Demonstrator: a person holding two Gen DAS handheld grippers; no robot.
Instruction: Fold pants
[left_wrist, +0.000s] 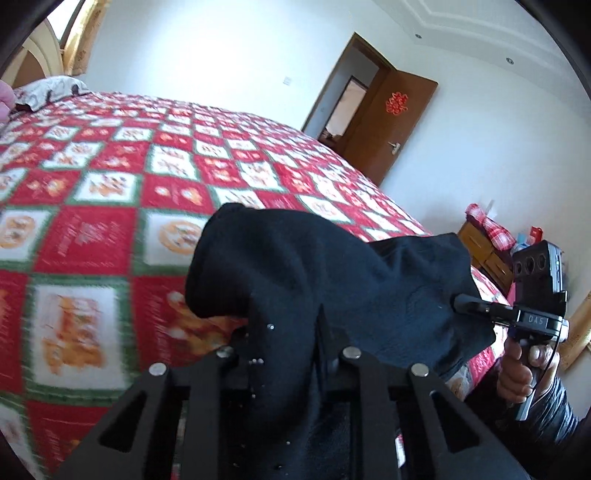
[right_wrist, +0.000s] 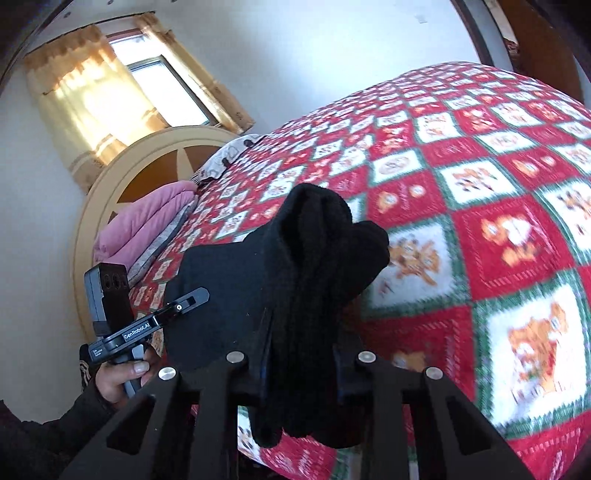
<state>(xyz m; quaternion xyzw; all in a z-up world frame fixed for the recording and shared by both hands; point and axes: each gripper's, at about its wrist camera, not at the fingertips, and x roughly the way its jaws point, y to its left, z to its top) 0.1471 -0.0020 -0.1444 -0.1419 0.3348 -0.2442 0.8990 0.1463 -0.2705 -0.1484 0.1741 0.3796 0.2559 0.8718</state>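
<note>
The black pants (left_wrist: 332, 266) hang bunched between both grippers, lifted above the red patterned bed (left_wrist: 110, 192). My left gripper (left_wrist: 295, 332) is shut on the cloth, which drapes over and hides its fingertips. My right gripper (left_wrist: 465, 304) shows at the right of the left wrist view, clamped on the pants' other edge. In the right wrist view the pants (right_wrist: 314, 258) hang in folds through my right gripper (right_wrist: 303, 354), and my left gripper (right_wrist: 195, 295) grips their left edge.
The bed's checked quilt (right_wrist: 480, 184) fills most of both views. A folded pink blanket (right_wrist: 147, 229) and a pillow lie by the headboard (right_wrist: 110, 177). A brown door (left_wrist: 391, 122) stands open at the back. A wooden nightstand (left_wrist: 480, 243) stands beside the bed.
</note>
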